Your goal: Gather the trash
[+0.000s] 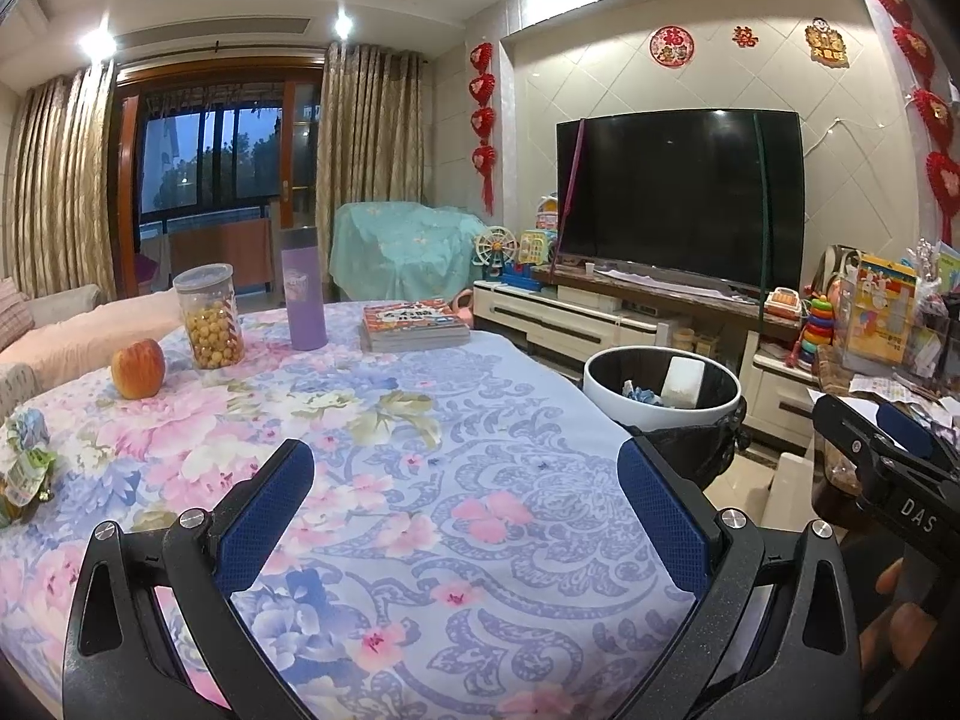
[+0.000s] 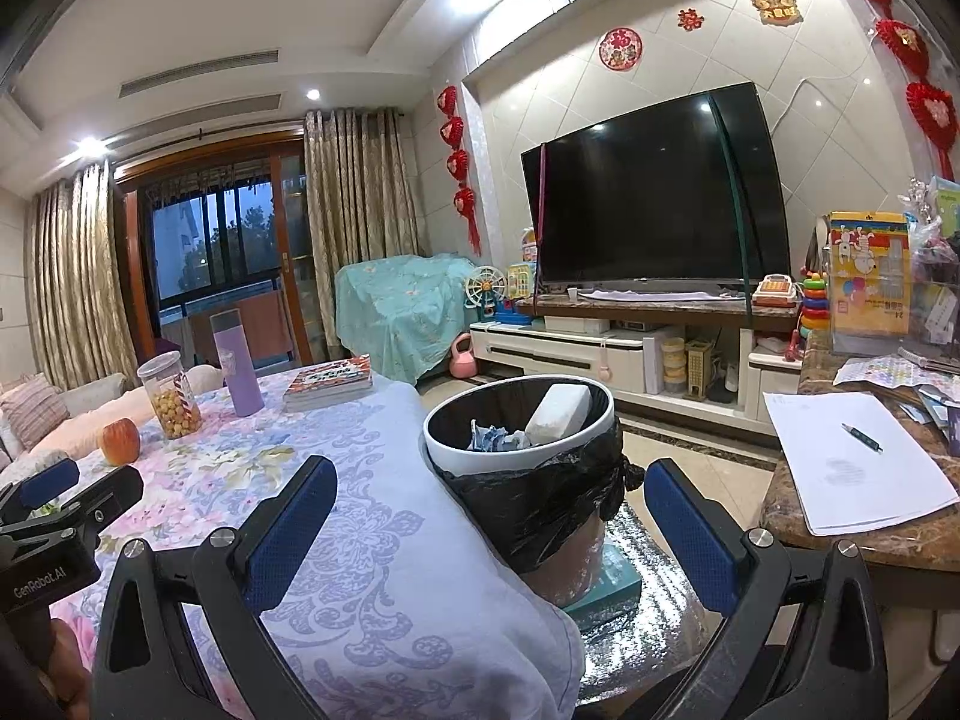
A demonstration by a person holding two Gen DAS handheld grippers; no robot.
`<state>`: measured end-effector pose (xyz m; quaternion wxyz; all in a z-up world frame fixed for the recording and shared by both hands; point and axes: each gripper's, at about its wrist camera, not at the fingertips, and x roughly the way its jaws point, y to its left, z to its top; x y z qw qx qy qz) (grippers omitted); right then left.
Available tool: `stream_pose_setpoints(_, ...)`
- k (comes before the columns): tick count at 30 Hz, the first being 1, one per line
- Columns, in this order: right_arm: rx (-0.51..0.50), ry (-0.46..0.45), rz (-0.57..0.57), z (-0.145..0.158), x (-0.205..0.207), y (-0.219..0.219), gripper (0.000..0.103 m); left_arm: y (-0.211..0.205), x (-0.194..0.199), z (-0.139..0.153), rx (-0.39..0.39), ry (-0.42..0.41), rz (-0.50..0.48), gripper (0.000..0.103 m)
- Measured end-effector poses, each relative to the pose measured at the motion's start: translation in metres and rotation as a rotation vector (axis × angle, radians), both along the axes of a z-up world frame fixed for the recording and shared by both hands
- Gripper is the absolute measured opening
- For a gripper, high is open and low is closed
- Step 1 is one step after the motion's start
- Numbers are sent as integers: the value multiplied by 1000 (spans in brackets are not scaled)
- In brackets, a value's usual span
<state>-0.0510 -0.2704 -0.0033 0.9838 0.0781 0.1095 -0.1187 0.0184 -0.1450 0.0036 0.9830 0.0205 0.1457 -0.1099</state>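
Both grippers are wide open and nothing is held in them. The left gripper (image 1: 465,510) hangs over the flowered tabletop (image 1: 420,420). The right gripper (image 2: 489,516) hangs over the tabletop's right edge, pointed at the trash bin (image 2: 519,456).

The trash still to be picked up seems to be the crumpled wrappers (image 1: 24,468) at the far left edge of the tabletop. They are well apart from both grippers, and the left gripper is the nearer one. The trash bin, lined with a black bag, stands just beside the tabletop's right edge. A white block (image 2: 561,411) and some crumpled paper (image 2: 495,438) are already inside it.

To do this step well, the left gripper should be swung to the left and lowered with its fingers on both sides of the wrappers. The wrappers look soft and light, so they should be pinched in the middle and only the wrappers, not the cloth, should be caught.

Other things on the tabletop are probably not trash: an apple (image 1: 138,369), a jar of yellow balls (image 1: 210,318), a purple bottle (image 1: 305,288) and a pile of books (image 1: 414,324). The apple sits nearest the wrappers and could be bumped and rolled. On the way to the bin, the right gripper could be hit, so room should be left.
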Motion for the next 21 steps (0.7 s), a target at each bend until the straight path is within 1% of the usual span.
stream_pose_setpoints(21, -2, 1, 8, -2, 0, 3, 103, -2, 1, -3, -4, 8, -7, 103)
